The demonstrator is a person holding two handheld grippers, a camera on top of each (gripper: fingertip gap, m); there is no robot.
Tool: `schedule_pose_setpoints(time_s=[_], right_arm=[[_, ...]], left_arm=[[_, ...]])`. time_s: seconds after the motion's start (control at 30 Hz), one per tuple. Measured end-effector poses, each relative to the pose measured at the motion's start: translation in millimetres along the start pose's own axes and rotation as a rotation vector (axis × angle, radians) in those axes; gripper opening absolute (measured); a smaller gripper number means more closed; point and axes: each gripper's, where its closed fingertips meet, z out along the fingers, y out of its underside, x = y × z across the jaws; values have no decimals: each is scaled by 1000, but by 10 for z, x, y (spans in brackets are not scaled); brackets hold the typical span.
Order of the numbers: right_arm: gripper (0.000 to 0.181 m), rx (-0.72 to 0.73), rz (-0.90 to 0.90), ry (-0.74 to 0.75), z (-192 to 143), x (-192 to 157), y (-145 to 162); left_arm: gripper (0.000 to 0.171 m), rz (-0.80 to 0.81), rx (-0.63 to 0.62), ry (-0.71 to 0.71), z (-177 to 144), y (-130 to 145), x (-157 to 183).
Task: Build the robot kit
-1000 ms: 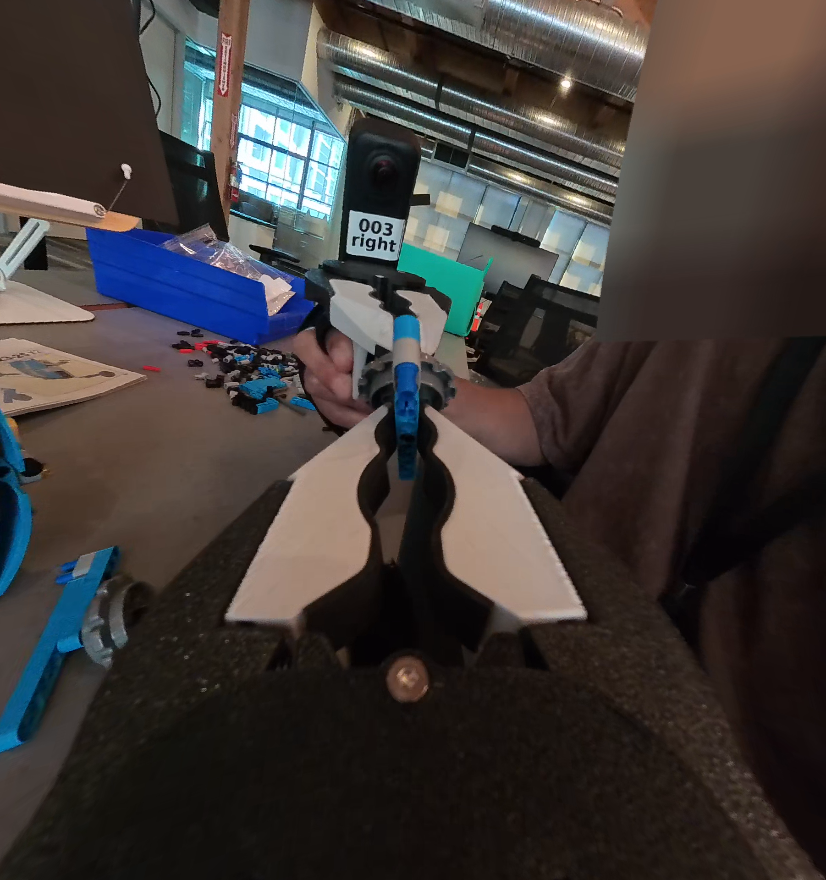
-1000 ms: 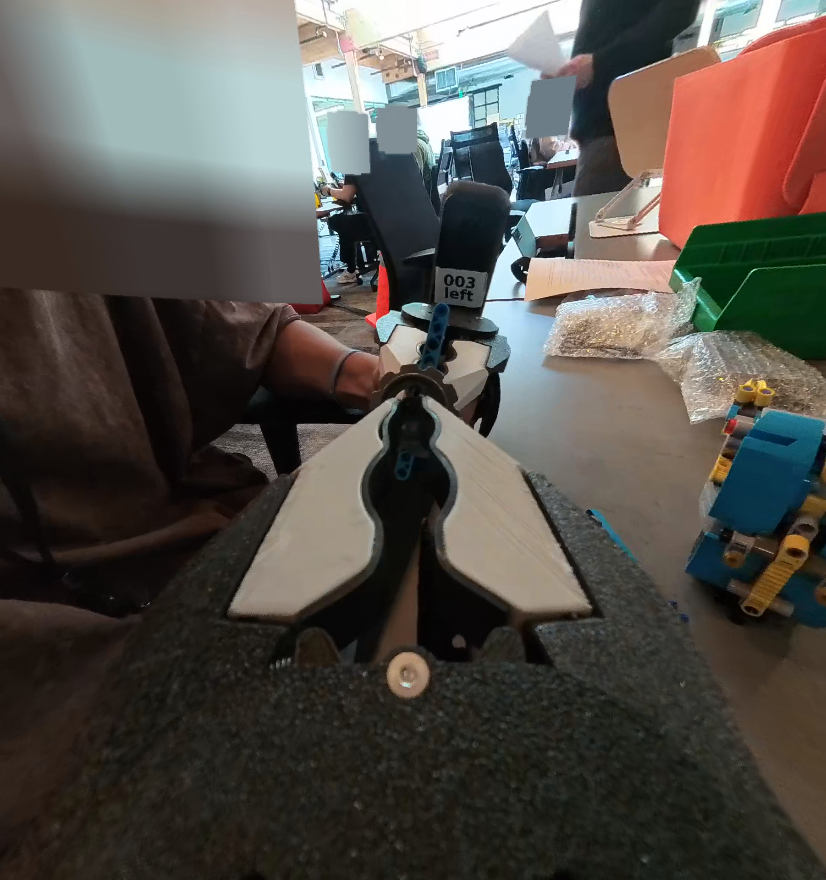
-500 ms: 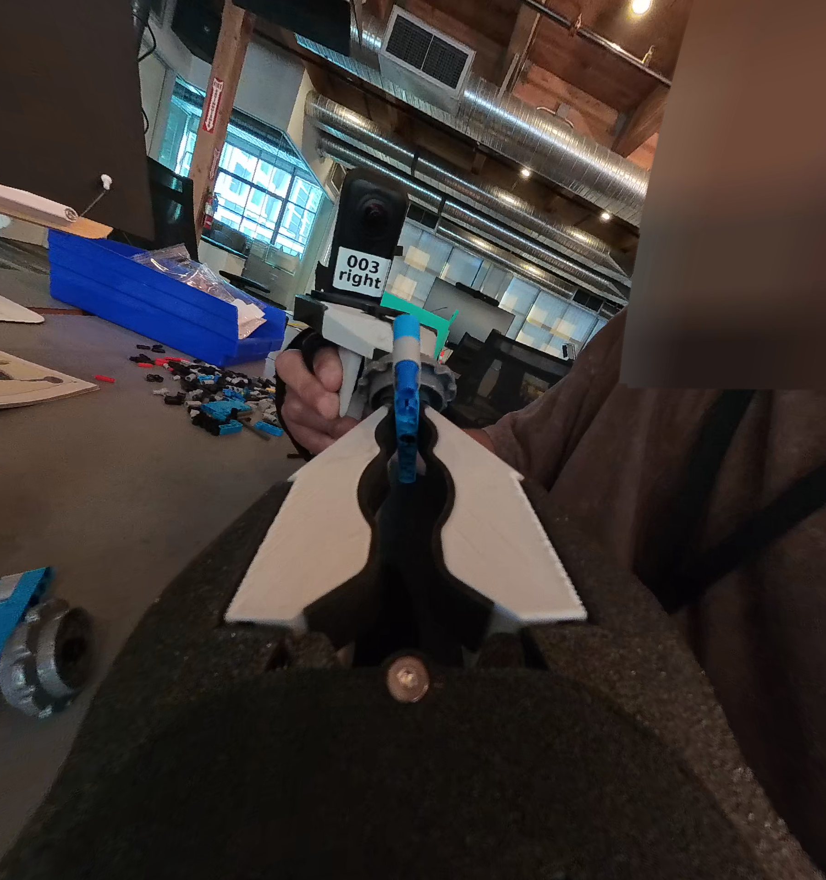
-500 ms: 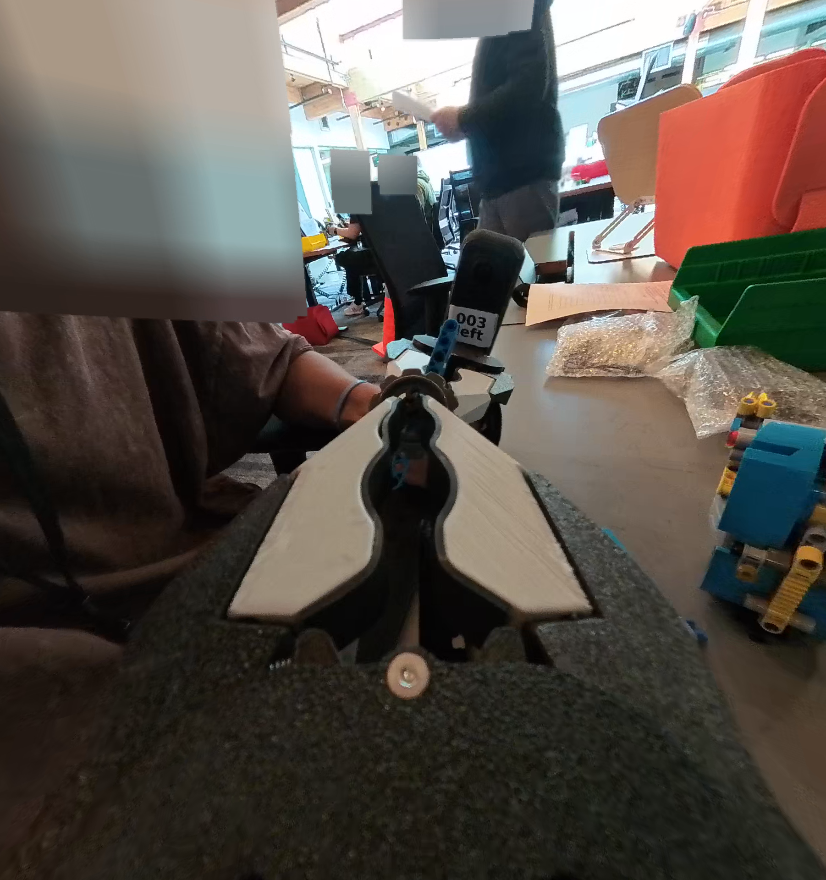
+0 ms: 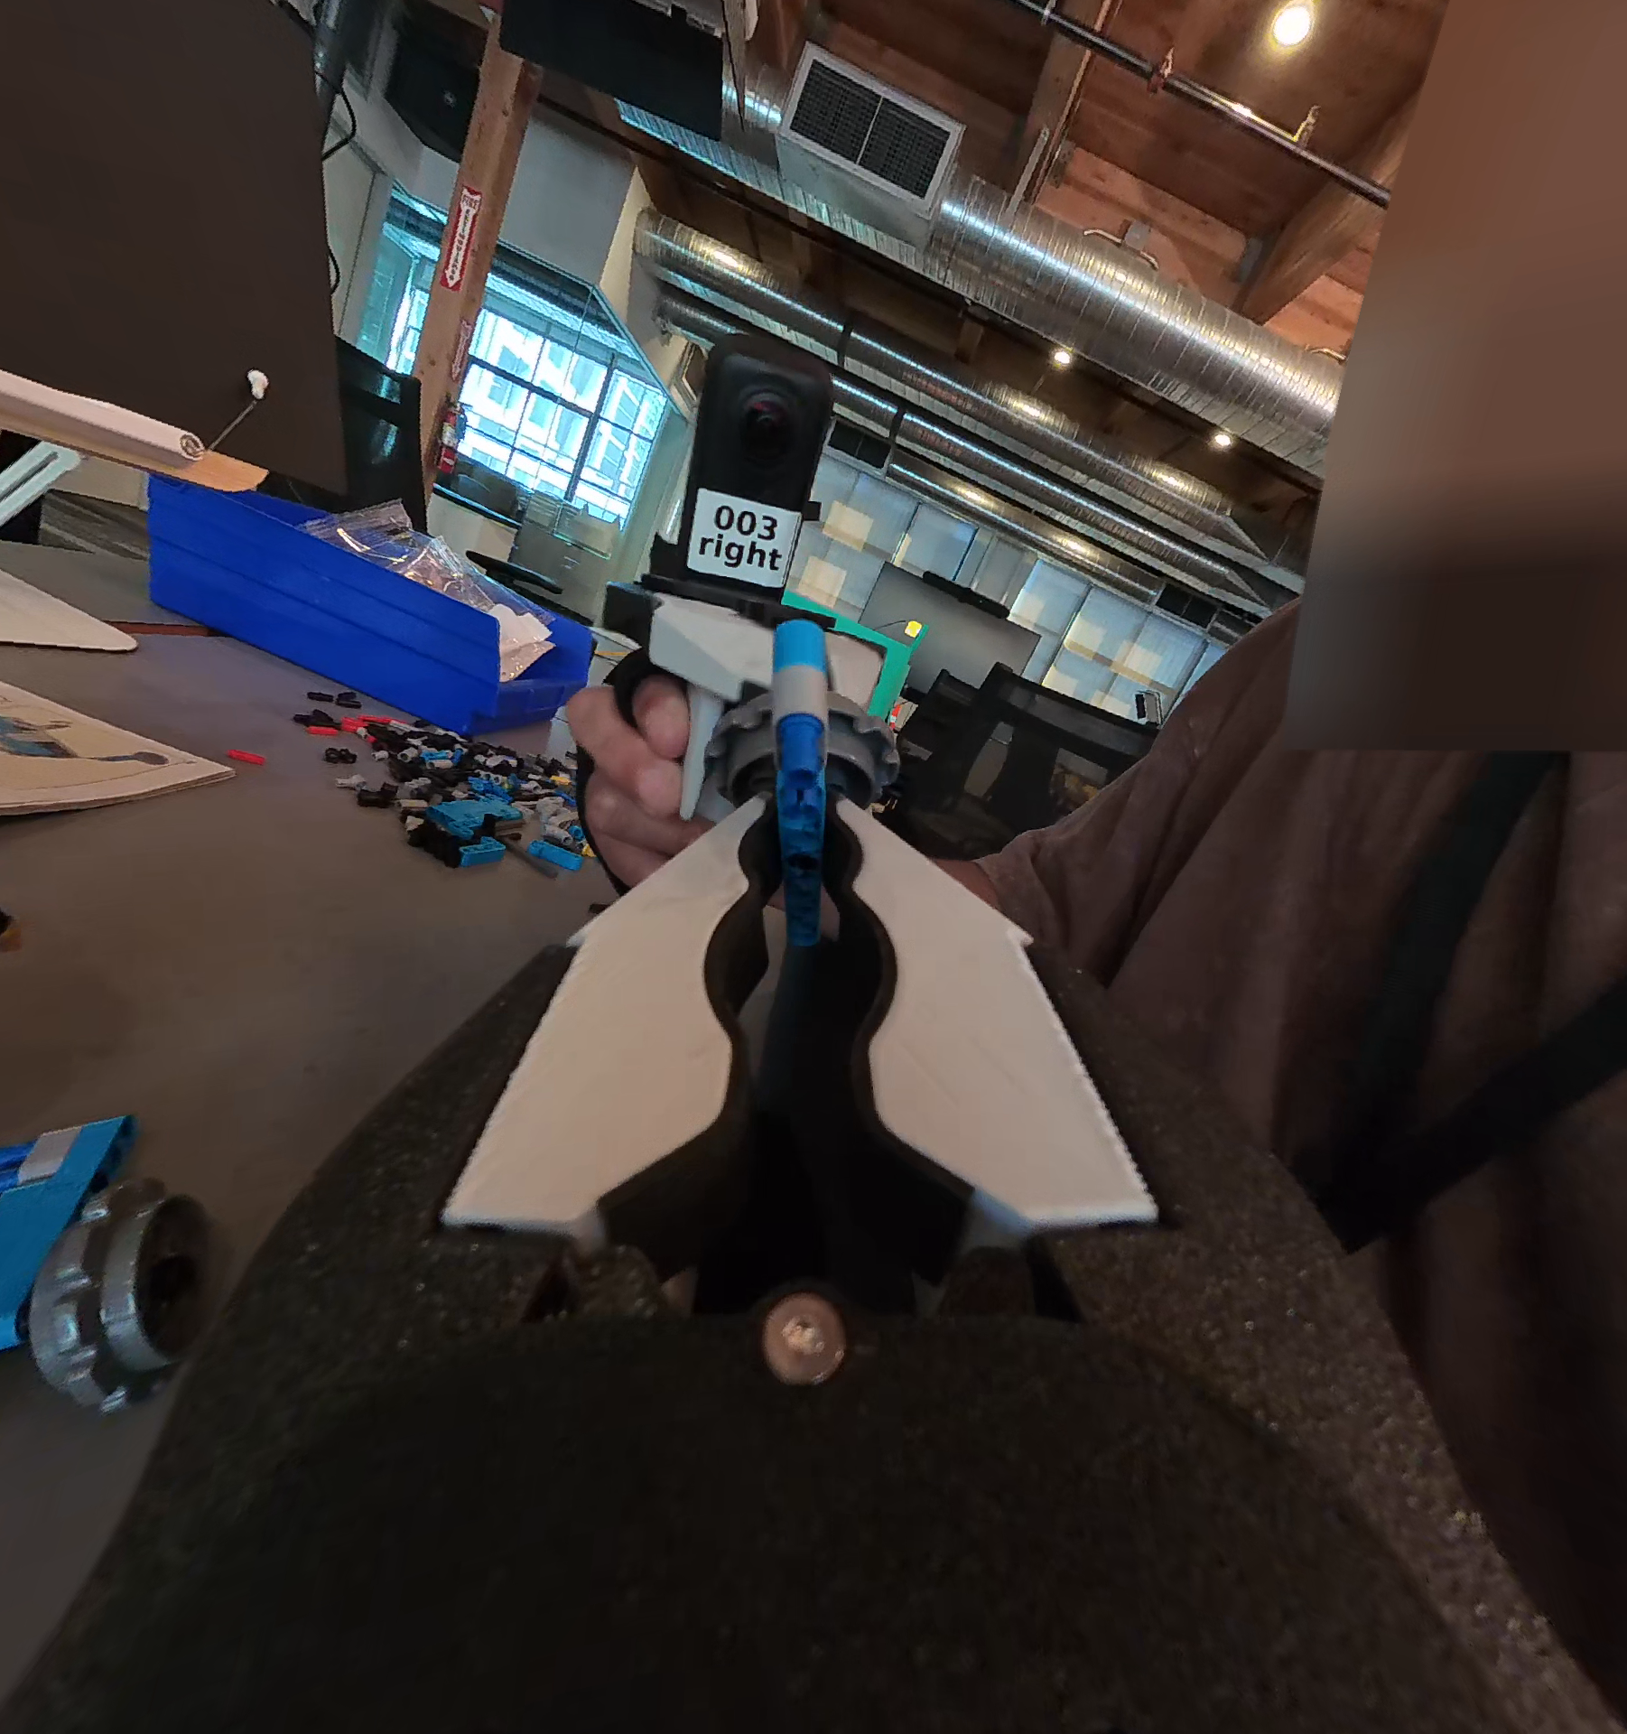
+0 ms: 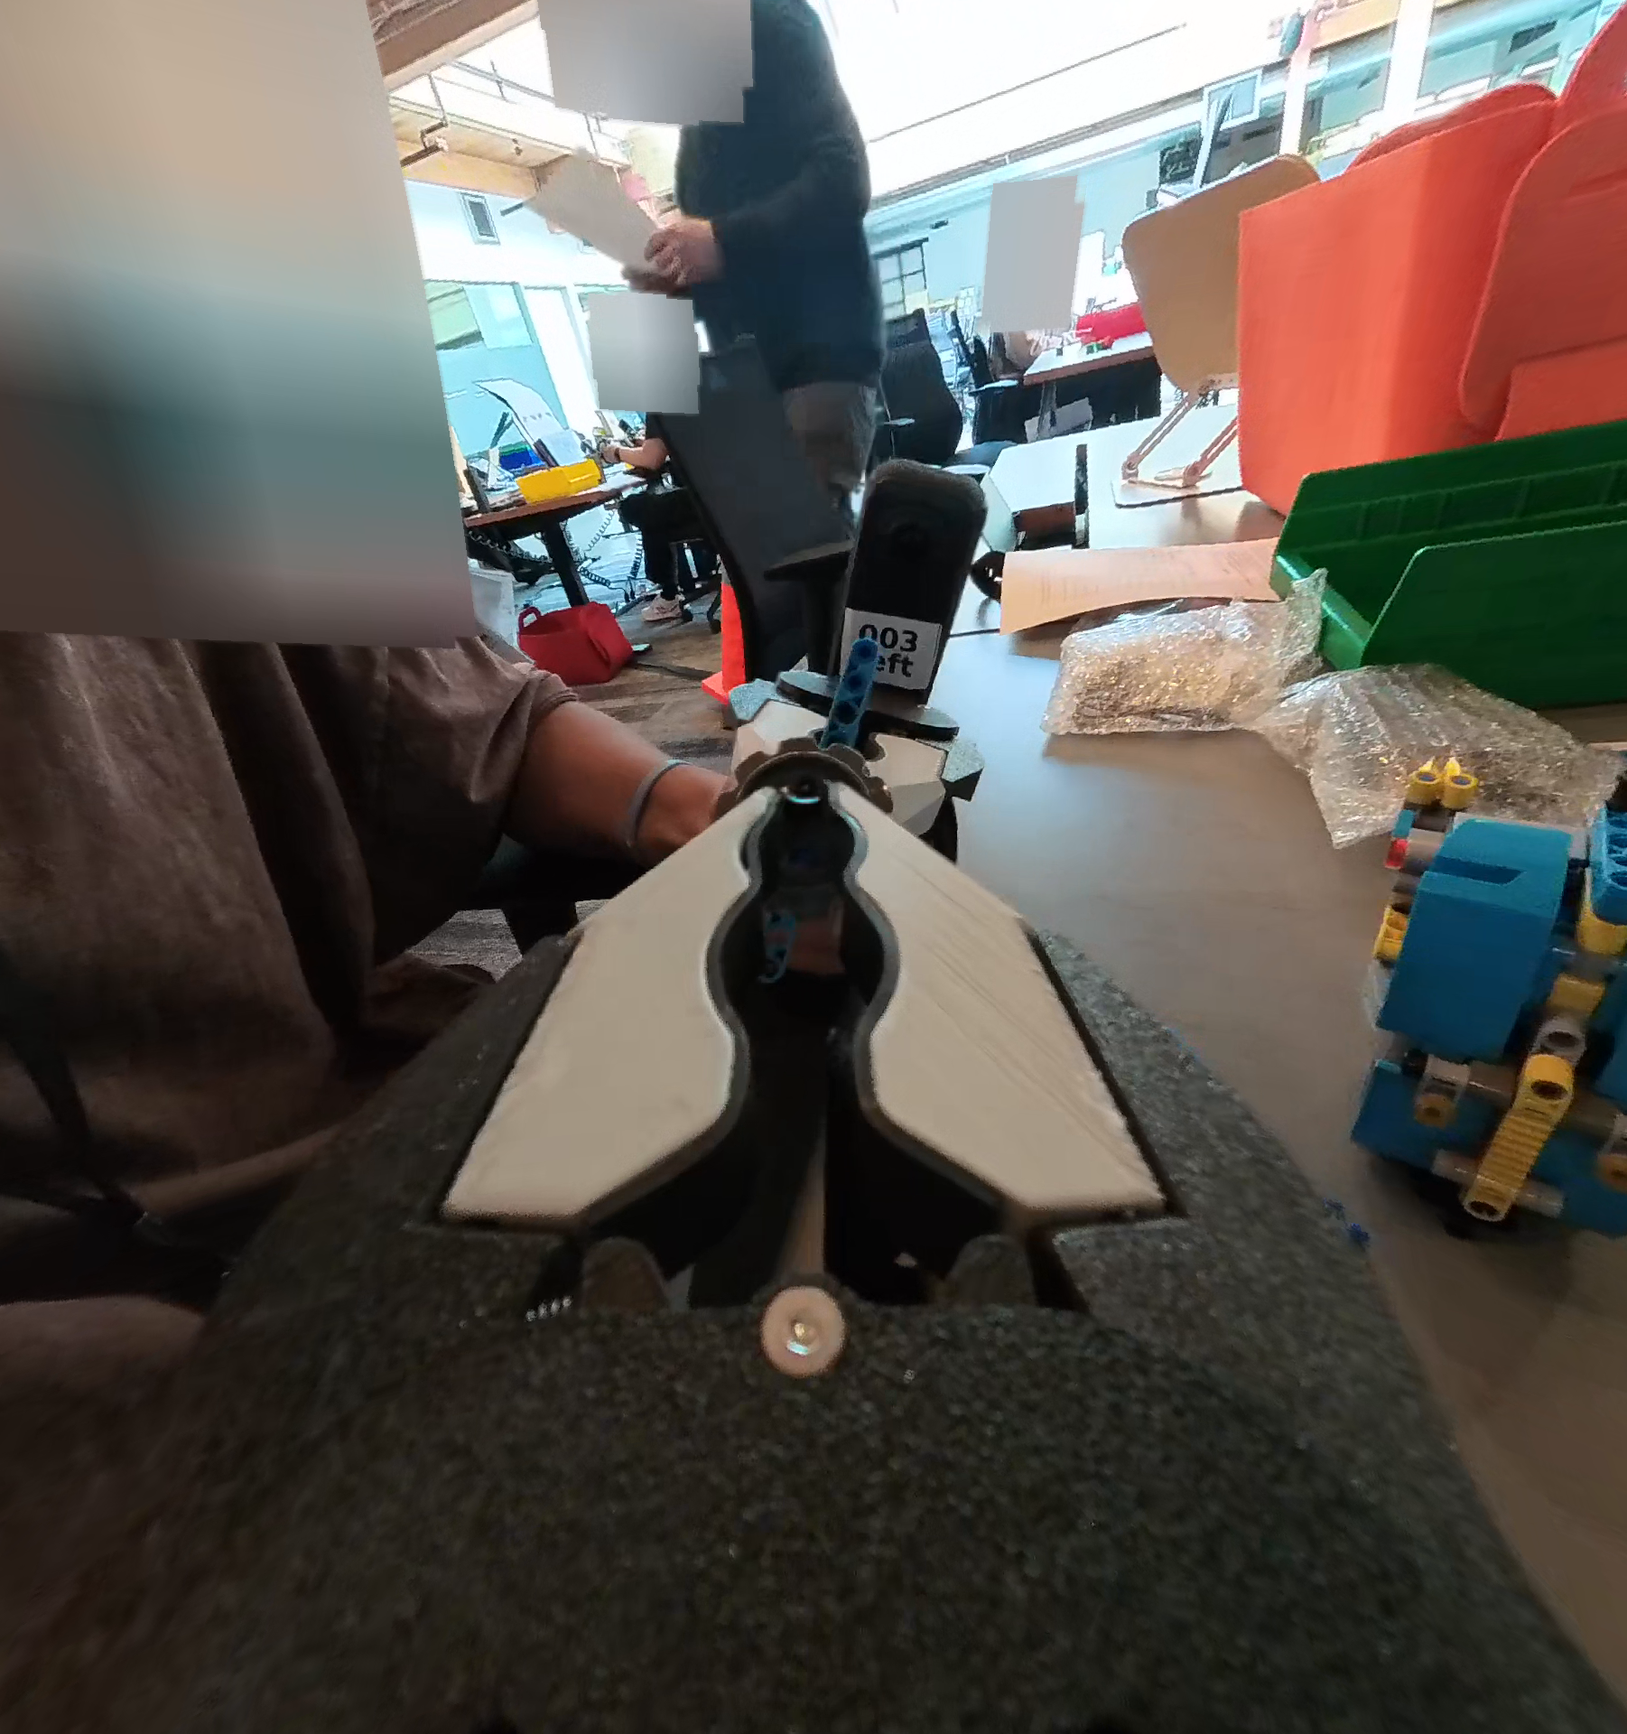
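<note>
1. Close in, left claw (image 5: 798,826) clenched on a slim, perforated blue beam (image 5: 800,844).
2. Right claw (image 6: 802,798) pinches the ridged grey gear (image 6: 805,771) on that beam.
3. Beyond, on the smooth grey desk (image 5: 228,938): loose small plastic pieces (image 5: 453,779), glossy blue bin (image 5: 350,600).

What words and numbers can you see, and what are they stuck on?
I won't copy writing; here's where it sits.
White label on the black camera, left wrist view: readable.
Second white label on the other black camera, right wrist view: partly hidden by a blue beam.
Red sign on the wooden post: too small.
Booklet on the table: blurred.
</note>
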Motion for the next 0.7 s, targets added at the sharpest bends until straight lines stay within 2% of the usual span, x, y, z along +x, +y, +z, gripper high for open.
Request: schedule_pose_setpoints(time_s=[0.13, 0.3, 0.4, 0.57, 0.63, 0.7], right_arm=[[8, 29, -3, -7, -53, -13, -67], [7, -16, -54, 32, -96, 21, -38], [7, -151, -201, 115, -125, 60, 86], [7, -276, -478, 253, -87, 55, 132], [7, -295, -478, 255, -100, 62, 166], [7, -289, -402, 212, -125, 53, 188]], left_arm=[[6, -9, 11, 1, -13, -19, -8], [6, -3, 11, -3, -16, -19, -8], [6, 12, -2, -24, -16, -3, -30], [6, 60, -62, -65, 14, 76, -63], [6, 61, -75, -69, 26, 97, -74], [6, 73, -94, -73, 54, 129, -75]])
